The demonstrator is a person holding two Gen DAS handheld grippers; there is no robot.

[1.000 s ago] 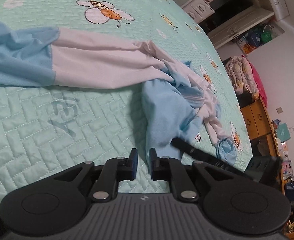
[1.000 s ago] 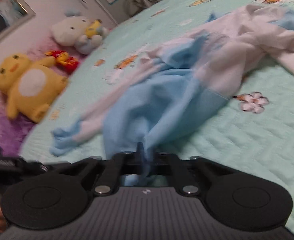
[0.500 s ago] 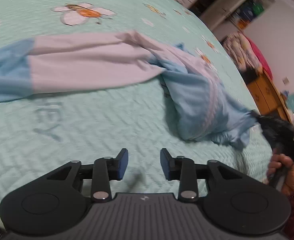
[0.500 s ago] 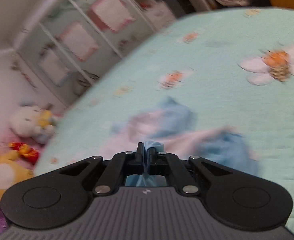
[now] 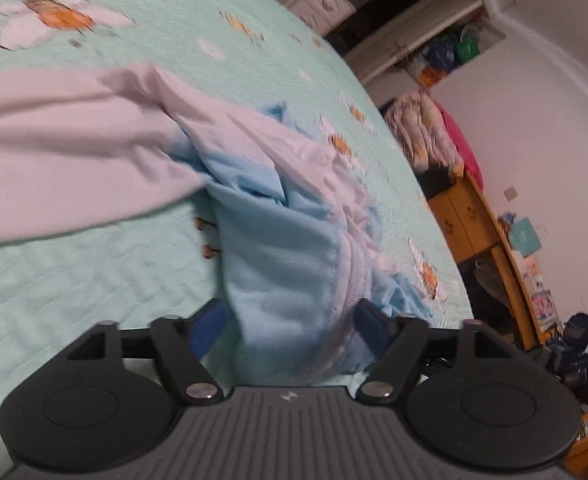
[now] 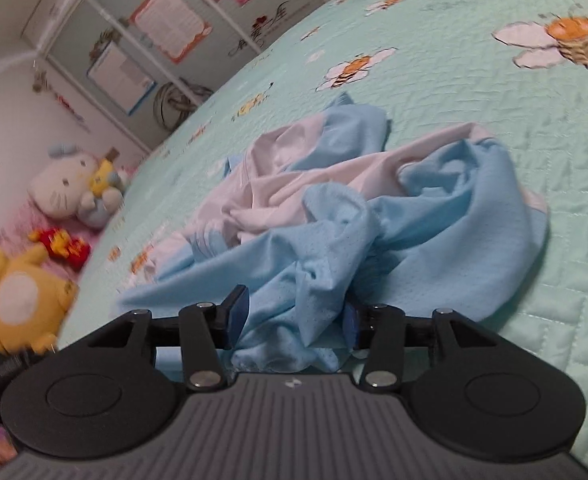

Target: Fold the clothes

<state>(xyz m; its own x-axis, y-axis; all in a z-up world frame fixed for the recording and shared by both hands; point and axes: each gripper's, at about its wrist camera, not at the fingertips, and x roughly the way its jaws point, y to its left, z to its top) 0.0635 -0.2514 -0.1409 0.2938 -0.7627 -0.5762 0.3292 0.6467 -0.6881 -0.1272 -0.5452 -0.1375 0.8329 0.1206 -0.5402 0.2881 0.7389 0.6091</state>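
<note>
I had both tools low over the mint-green quilted bedspread (image 5: pixel 93 288) with its bee and flower prints, and the garment (image 6: pixel 434 216), a light blue and white piece, lay crumpled in a heap on it. From the left wrist view, my left gripper (image 5: pixel 289 322) had its jaws spreading wide, with a blue fold of the garment (image 5: pixel 277 280) bunched up in the gap between them; the cloth sat loose there, the pads apart from it on the left side at least, so I would not call it held. A long white part of the fabric ran off to the left across the bedspread, while the blue part trailed to the right toward the bed's edge. From the right wrist view, my right gripper (image 6: pixel 294 316) was also opening, about halfway, and the blue mesh-like cloth hung slack in the gap, touching or just beside the right pad but no longer pinched. The heap spread away from that gripper toward the far right, white folds in the middle and blue around them. Off the left edge of the bed I could see a white cat plush (image 6: pixel 73 184) and a yellow plush (image 6: pixel 13 296) near it. Far right in the left view stood a wooden cabinet (image 5: pixel 466 216) with bedding piled on top.
</note>
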